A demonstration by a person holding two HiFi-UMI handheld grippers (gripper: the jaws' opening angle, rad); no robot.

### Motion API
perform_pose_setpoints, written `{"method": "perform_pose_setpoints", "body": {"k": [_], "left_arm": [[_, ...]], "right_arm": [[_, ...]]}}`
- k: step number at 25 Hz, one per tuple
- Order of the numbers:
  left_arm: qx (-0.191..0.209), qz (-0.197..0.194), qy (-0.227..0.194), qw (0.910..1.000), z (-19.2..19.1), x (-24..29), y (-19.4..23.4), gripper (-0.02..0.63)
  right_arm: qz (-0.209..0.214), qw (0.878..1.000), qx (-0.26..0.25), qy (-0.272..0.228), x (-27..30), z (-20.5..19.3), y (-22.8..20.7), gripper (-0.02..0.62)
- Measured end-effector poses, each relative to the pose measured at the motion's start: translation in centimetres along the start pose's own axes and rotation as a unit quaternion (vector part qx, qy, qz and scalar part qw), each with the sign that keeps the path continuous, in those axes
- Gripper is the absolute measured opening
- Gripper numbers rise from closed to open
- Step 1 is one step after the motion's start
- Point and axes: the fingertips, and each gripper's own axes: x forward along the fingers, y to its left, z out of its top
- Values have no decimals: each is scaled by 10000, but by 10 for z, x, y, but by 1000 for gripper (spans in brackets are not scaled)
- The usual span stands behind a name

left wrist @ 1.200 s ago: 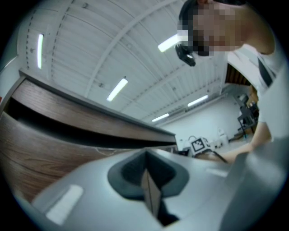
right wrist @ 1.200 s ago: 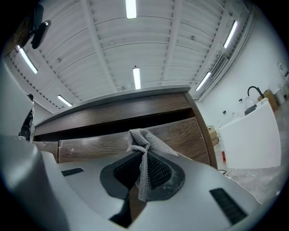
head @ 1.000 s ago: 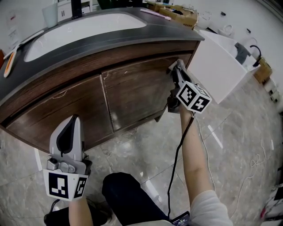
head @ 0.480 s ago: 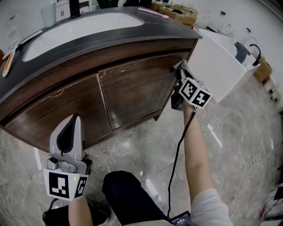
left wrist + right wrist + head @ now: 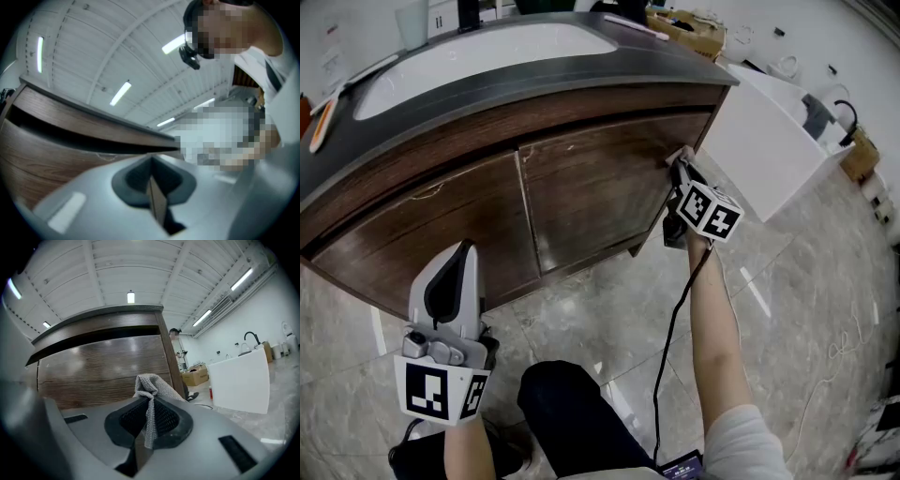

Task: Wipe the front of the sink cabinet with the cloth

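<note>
Grey marbled floor (image 5: pixel 609 309) fills the bottom of the head view, with the person's dark-clad knee (image 5: pixel 572 412) nearest. Just left of it the left claw (image 5: pixel 461 253) is held low in front of the cabinet's left door, apart from the wood; in its own view the left claw (image 5: pixel 152 161) has its jaws pressed together with nothing between them, and the brown front (image 5: pixel 37 140) rises beyond. Farther out, on an outstretched arm trailing a black cable (image 5: pixel 670 347), the right claw (image 5: pixel 680 161) is at the right edge of the right door. Its jaws are closed on a grey knitted cloth (image 5: pixel 152 390), which bunches up above the tips of the right claw (image 5: pixel 147 401). A pale bit of that cloth (image 5: pixel 677 153) shows right at the door edge; whether it presses on the wood cannot be told. The cabinet (image 5: pixel 581 187) is dark wood grain under a dark curved bench with a white sink (image 5: pixel 478 52). A pale cup (image 5: pixel 411 21) stands at the back. Right of the cabinet is a white box (image 5: pixel 759 141).
</note>
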Motion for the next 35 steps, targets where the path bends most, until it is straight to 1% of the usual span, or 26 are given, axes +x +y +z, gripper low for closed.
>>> {"method": "perform_pose_setpoints", "body": {"k": [3,8,13,17,20,25,28,32,35], "left_arm": [[6,2,8,10000,0,-2,2,6],[-7,20,-46,10000,1,-4,6,6],[-26,36,-76,10000,1,-6,9,6],[-103,77,-97,9999,0,-9,15,6],[-145,148,-134,9997,0,-13,19,6],[-55,191,-125,9997,-1,-18,22,6],[-29,190,-118,9997,-1,-19,22,6],[-1,189,-117,9998,-2,-20,22,6],[-9,207,-99,9997,-4,-21,24,6]], "right_arm": [[221,9995,-242,-49,-6,-1,29,5],[755,9955,-555,-150,-19,-10,92,6],[1185,9880,-974,-167,-31,-21,158,8],[1469,9810,-1251,-196,-40,-29,202,11],[1625,9781,-1279,-225,-45,-33,226,12],[1993,9698,-1382,-248,-55,-42,272,18],[2186,9665,-1320,-254,-60,-45,295,18],[2252,9673,-1140,-255,-62,-46,305,18],[2328,9654,-1141,-284,-63,-49,308,18]]}}
